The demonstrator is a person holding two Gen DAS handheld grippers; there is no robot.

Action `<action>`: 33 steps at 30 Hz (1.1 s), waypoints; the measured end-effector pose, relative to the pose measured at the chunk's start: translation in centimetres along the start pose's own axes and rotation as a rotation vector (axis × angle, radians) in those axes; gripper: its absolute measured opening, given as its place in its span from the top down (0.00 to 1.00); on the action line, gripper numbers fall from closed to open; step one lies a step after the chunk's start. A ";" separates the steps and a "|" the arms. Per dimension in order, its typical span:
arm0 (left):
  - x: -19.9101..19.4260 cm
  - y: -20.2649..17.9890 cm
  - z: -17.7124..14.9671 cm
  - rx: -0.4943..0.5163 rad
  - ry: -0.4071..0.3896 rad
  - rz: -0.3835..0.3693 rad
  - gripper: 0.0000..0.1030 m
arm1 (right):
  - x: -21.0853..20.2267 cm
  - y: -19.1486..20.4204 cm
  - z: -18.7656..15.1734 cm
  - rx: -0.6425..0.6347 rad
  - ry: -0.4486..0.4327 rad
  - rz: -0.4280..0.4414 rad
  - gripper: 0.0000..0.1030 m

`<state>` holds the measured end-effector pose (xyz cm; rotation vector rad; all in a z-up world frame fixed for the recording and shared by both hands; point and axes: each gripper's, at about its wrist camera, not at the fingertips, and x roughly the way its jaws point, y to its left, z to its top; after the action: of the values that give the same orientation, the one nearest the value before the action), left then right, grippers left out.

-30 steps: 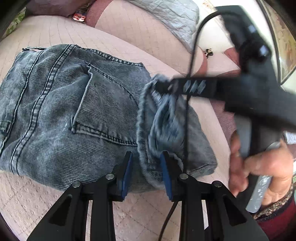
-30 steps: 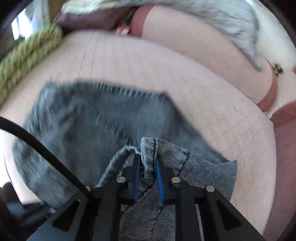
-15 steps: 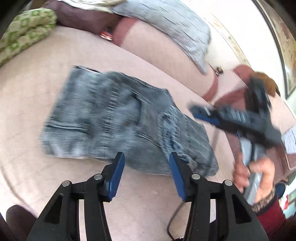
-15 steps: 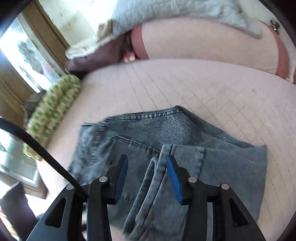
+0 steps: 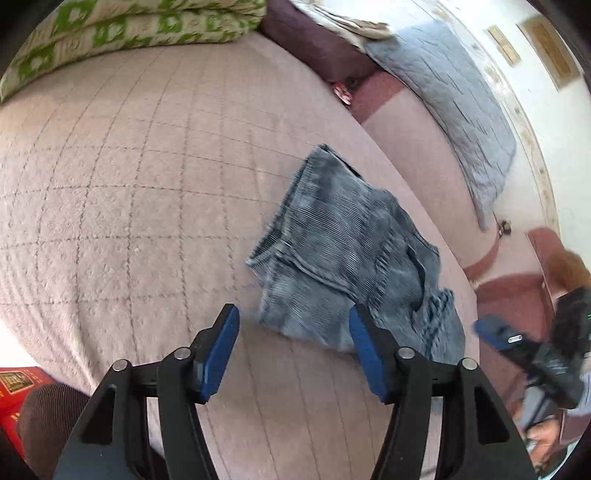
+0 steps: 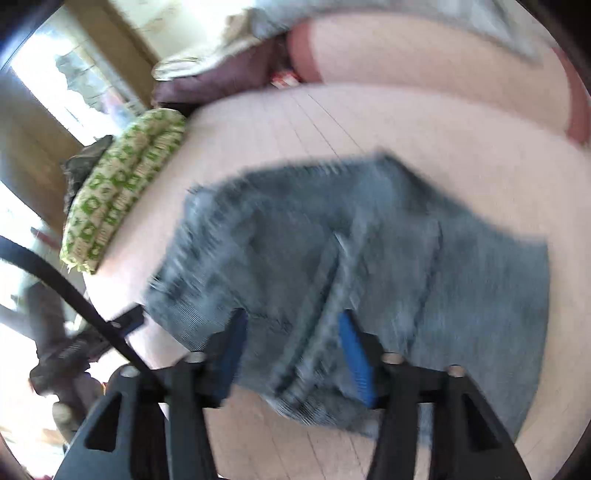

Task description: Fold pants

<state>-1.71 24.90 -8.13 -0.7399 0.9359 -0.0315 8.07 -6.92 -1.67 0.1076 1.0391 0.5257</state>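
Both grippers have let go of the pants since 1 s ago and pulled back, fingers now spread. Left gripper (image 5: pixel 293 350) hangs wide apart above the pink bedspread (image 5: pixel 129 206), w/ nothing between its pads. Right gripper (image 6: pixel 291 362) is also apart, over the near hem. Folded pants (image 5: pixel 354 266) lie flat on the bedspread, long axis running near-right to far-left in left view. Beyond: green-patterned cushion (image 5: pixel 122 33), grey quilt (image 5: pixel 454 99).
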 end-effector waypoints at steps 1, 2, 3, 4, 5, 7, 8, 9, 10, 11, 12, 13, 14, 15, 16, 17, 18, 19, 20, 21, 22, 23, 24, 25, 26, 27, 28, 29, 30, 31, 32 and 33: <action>0.7 0.0 0.1 -0.007 0.002 -0.003 0.39 | 0.2 0.9 0.8 -0.022 -0.005 0.000 0.28; 1.1 -0.1 0.2 -0.007 -0.005 -0.019 0.35 | 0.7 1.8 1.7 -0.048 -0.001 0.000 0.26; 1.6 -0.3 0.2 -0.005 -0.014 -0.027 0.29 | 1.5 2.9 2.6 -0.075 0.009 0.001 0.26; 1.8 -0.6 0.1 -0.002 -0.026 -0.043 0.27 | 2.4 4.1 3.5 -0.103 0.022 0.001 0.26; 2.1 -1.0 0.1 0.001 -0.033 -0.068 0.23 | 3.4 5.1 4.3 -0.126 0.035 -0.002 0.26; 3.1 -1.4 -0.1 0.002 -0.019 -0.110 0.22 | 5.7 6.8 6.1 -0.159 0.076 -0.007 0.26; 3.6 -1.6 -0.1 0.014 -0.022 -0.109 0.23 | 6.8 7.3 6.9 -0.166 0.094 -0.006 0.26; 3.6 -1.7 -0.2 0.027 -0.028 -0.105 0.36 | 8.4 8.3 8.1 -0.177 0.129 -0.009 0.25; 3.9 -1.7 -0.4 0.045 -0.032 -0.087 0.45 | 9.7 8.9 8.7 -0.187 0.150 -0.016 0.25; 4.1 -1.4 -0.4 0.045 -0.028 -0.089 0.52 | 11.2 9.8 9.6 -0.204 0.172 -0.034 0.24; 4.2 -1.1 -0.4 0.034 -0.030 -0.106 0.54 | 12.6 10.6 10.3 -0.220 0.193 -0.052 0.22; 4.1 -0.5 -0.4 0.015 -0.033 -0.137 0.54 | 14.2 11.5 10.8 -0.245 0.226 -0.072 0.20; 4.0 -0.3 -0.3 0.010 -0.035 -0.148 0.57 | 15.6 12.2 11.2 -0.270 0.257 -0.085 0.19; 4.0 -0.1 -0.3 0.011 -0.034 -0.157 0.57 | 17.1 12.9 11.4 -0.297 0.286 -0.107 0.19; 4.1 -0.1 -0.4 0.013 -0.037 -0.159 0.57 | 18.5 13.5 11.4 -0.321 0.309 -0.139 0.19; 4.1 -0.3 -0.5 0.026 -0.047 -0.154 0.57 | 19.9 14.1 11.5 -0.340 0.332 -0.166 0.19; 4.1 -0.5 -0.6 0.039 -0.051 -0.148 0.57 | 21.2 14.7 11.4 -0.351 0.359 -0.189 0.19; 4.1 -0.7 -0.7 0.049 -0.054 -0.142 0.57 | 22.3 15.0 11.1 -0.363 0.384 -0.218 0.18; 4.1 -1.0 -0.7 0.063 -0.058 -0.132 0.57 | 23.0 15.2 10.9 -0.373 0.400 -0.241 0.15; 4.2 -1.2 -0.8 0.077 -0.056 -0.123 0.57 | 24.0 15.5 10.5 -0.386 0.414 -0.274 0.15; 4.2 -1.3 -0.8 0.085 -0.051 -0.116 0.57 | 24.7 15.8 10.0 -0.410 0.420 -0.312 0.25; 4.2 -1.4 -0.8 0.088 -0.044 -0.110 0.61 | 25.2 16.3 9.4 -0.450 0.413 -0.358 0.43; 4.2 -1.4 -0.7 0.084 -0.040 -0.110 0.66 | 24.9 16.6 9.1 -0.476 0.390 -0.376 0.48; 4.1 -1.4 -0.7 0.070 -0.030 -0.117 0.69 | 24.4 16.8 8.9 -0.497 0.369 -0.390 0.71; 3.8 -1.5 -0.5 0.050 -0.014 -0.141 0.72 | 23.6 16.7 9.0 -0.498 0.357 -0.384 0.86; 3.5 -1.5 -0.4 0.039 -0.013 -0.157 0.75 | 22.5 16.4 9.3 -0.474 0.345 -0.353 0.90; 2.9 -1.8 -0.3 0.033 -0.015 -0.183 0.77 | 21.3 16.1 9.5 -0.453 0.325 -0.334 0.93; 2.2 -2.4 -0.3 0.038 -0.015 -0.211 0.78 | 20.0 15.9 9.7 -0.443 0.300 -0.317 0.94; 1.5 -3.3 -0.4 0.049 -0.023 -0.226 0.78 | 18.4 15.5 10.0 -0.427 0.267 -0.295 0.94; 0.8 -4.2 -0.5 0.064 -0.027 -0.241 0.78 | 17.0 15.2 10.2 -0.411 0.241 -0.280 0.95; 0.3 -5.4 -0.7 0.079 -0.030 -0.260 0.79 | 15.1 14.6 10.4 -0.389 0.206 -0.257 0.95; -0.3 -6.5 -0.9 0.099 -0.034 -0.275 0.79 | 13.9 14.1 10.5 -0.375 0.183 -0.243 0.95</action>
<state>-0.73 19.54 -4.44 -0.7705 0.7894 -0.3039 17.26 13.49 -2.65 -0.4000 1.0960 0.5062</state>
